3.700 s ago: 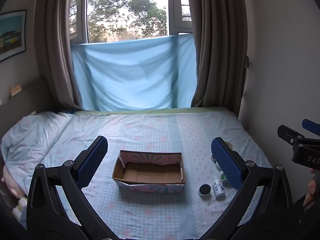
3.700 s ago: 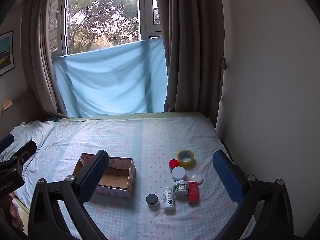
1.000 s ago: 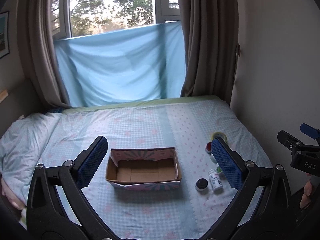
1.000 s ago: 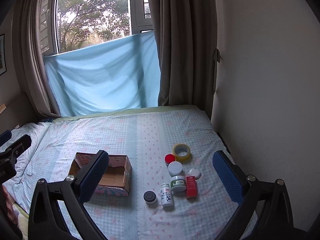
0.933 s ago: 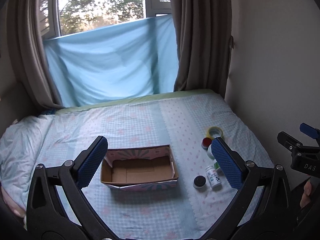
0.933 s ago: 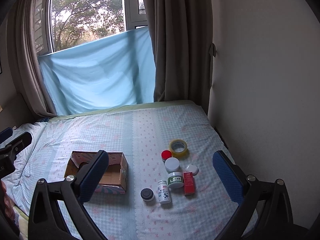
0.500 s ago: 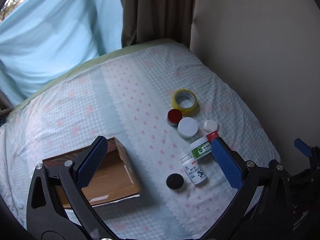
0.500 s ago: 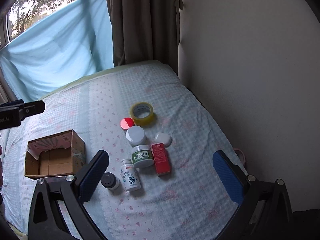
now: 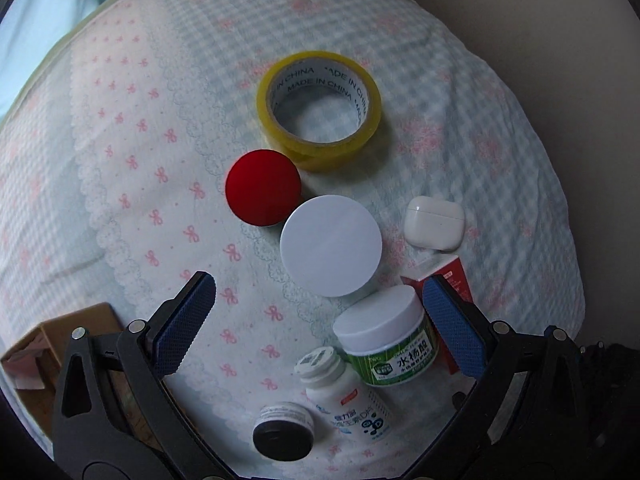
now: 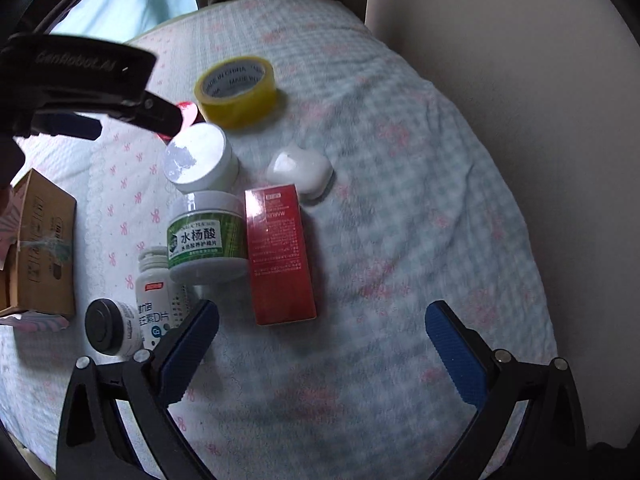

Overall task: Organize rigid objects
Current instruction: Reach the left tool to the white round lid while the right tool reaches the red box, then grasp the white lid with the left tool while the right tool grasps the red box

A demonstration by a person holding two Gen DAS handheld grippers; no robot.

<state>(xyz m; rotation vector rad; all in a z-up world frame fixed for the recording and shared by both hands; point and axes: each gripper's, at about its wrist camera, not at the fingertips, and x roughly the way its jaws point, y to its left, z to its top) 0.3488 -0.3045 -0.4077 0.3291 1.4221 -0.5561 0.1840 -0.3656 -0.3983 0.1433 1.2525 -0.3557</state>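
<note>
A cluster of small items lies on the bedsheet: yellow tape roll (image 9: pixel 318 110) (image 10: pixel 236 90), red-lidded jar (image 9: pixel 262 188), white-lidded jar (image 9: pixel 331 240) (image 10: pixel 198 158), white earbuds case (image 9: pixel 434 228) (image 10: pixel 300 170), red box (image 10: pixel 278 252), green-labelled jar (image 9: pixel 386 340) (image 10: pixel 206 236), white pill bottle (image 9: pixel 346 396) (image 10: pixel 154 296) and black-lidded jar (image 9: pixel 282 436) (image 10: pixel 108 332). My left gripper (image 9: pixel 318 292) hangs open right above the white-lidded and green-labelled jars. My right gripper (image 10: pixel 322 314) is open just short of the red box's near end. Neither holds anything.
An open cardboard box (image 10: pixel 40 248) (image 9: pixel 40 360) sits left of the cluster. The left gripper's black body (image 10: pixel 76 76) crosses the right wrist view's upper left, hiding most of the red lid. A beige wall (image 10: pixel 500 60) borders the bed on the right.
Both grippers have dropped toward the bed and tilted down onto the cluster. The items now fill both views, and the box has slid to the left edge.
</note>
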